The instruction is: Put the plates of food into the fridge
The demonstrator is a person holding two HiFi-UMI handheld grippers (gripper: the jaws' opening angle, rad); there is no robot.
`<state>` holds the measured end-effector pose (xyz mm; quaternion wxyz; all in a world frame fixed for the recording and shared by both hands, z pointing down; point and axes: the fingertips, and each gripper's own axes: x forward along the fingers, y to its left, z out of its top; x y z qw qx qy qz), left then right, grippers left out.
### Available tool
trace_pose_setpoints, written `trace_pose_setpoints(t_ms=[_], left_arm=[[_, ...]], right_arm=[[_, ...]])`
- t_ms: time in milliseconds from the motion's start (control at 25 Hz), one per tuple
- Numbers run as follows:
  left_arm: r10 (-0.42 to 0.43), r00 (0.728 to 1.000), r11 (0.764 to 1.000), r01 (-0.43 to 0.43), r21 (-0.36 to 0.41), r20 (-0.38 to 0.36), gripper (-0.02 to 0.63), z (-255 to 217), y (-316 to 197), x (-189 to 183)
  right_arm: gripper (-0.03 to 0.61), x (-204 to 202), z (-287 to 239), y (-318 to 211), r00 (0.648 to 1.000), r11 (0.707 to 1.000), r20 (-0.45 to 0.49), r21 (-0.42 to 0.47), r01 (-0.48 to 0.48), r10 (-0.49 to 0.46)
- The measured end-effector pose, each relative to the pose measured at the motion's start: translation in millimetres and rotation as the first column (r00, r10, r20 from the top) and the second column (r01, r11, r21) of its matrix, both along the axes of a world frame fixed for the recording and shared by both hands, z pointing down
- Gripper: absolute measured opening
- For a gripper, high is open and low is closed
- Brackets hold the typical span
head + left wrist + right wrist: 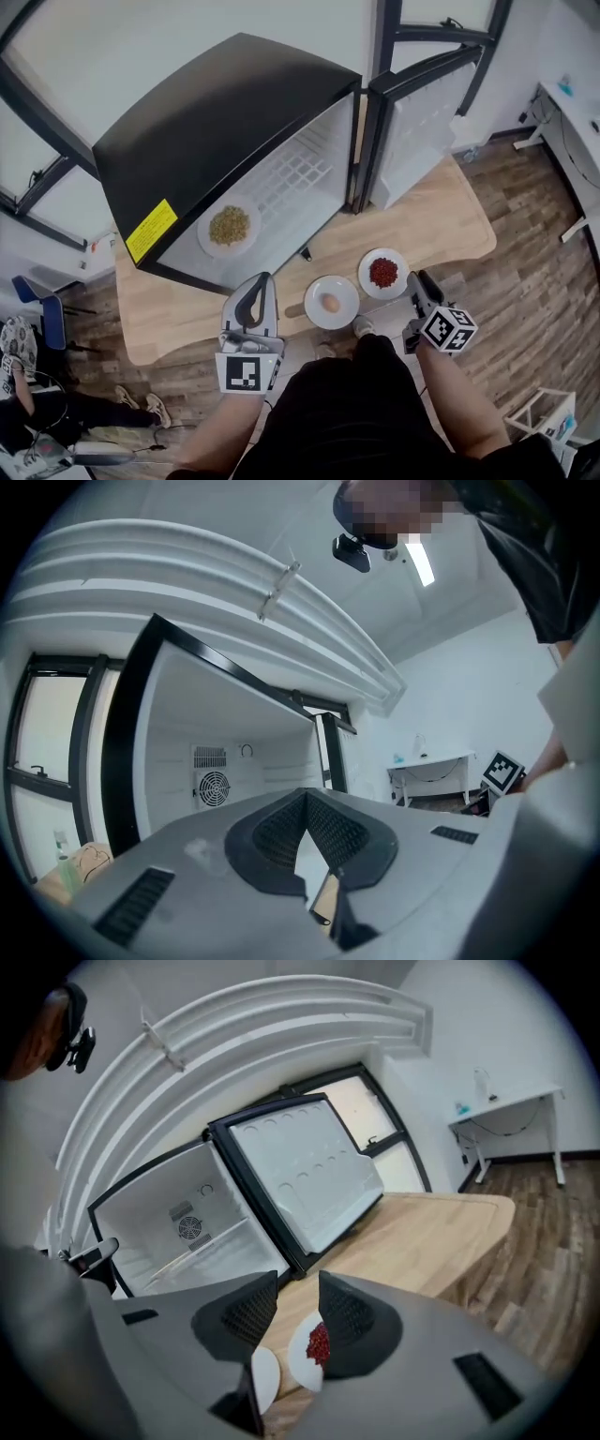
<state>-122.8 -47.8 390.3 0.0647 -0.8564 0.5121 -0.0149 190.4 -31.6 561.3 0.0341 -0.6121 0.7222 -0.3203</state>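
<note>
Down at the near edge of the wooden table [441, 225], both grippers are held just short of the plates. The left gripper [262, 280] is seen with its jaws pressed together at the tips and nothing caught in them. It's pointed at the open fridge [211, 122], and its own view is mostly filled by the white inside with a small fan grille. The right gripper [413, 277] is held with its jaws clearly apart, a gap showing between the pads, and nothing is gripped there either. Through that gap the plate of red food [317, 1346] is framed, sitting on the wood just past the tips, pretty much beside them in the head view. Right next to it, on its left, a second plate with a pale brownish lump [331, 302] is parked, rims nearly touching. Further out, a third plate of yellowish-green bits [230, 227] is already set inside the fridge, near the front. The fridge door [417, 122] is swung wide open on the right, over the table.
</note>
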Motion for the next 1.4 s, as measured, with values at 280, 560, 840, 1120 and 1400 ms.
trace_pose_setpoints(t_ms=[280, 560, 840, 1120, 1400], left_arm=[[0.06, 0.997, 0.998, -0.06, -0.018, 0.046, 0.003, 13.4, 0.3, 30.2], [0.065, 0.995, 0.998, -0.062, -0.03, 0.078, 0.004, 18.4, 9.2, 35.4], [0.027, 0.989, 0.997, -0.016, -0.077, 0.145, 0.003, 38.0, 14.9, 21.0], [0.025, 0.986, 0.996, -0.011, -0.086, 0.165, 0.003, 39.3, 15.1, 20.6], [0.03, 0.99, 0.995, -0.016, -0.097, 0.141, 0.003, 44.6, 12.7, 26.5]], right_arm=[[0.153, 17.4, 72.5, 15.9, 0.992, 0.99, 0.089, -0.119, -0.078, 0.089], [0.155, 22.4, 116.3, 16.6, 0.968, 0.974, 0.2, -0.199, -0.109, 0.149], [0.153, 18.2, 151.1, 8.6, 0.933, 0.963, 0.311, -0.246, -0.107, 0.182], [0.061, 18.6, 154.6, 4.9, 0.908, 0.956, 0.356, -0.262, -0.129, 0.22], [0.034, 19.8, 122.3, 6.0, 0.861, 0.973, 0.458, -0.169, -0.16, 0.221]])
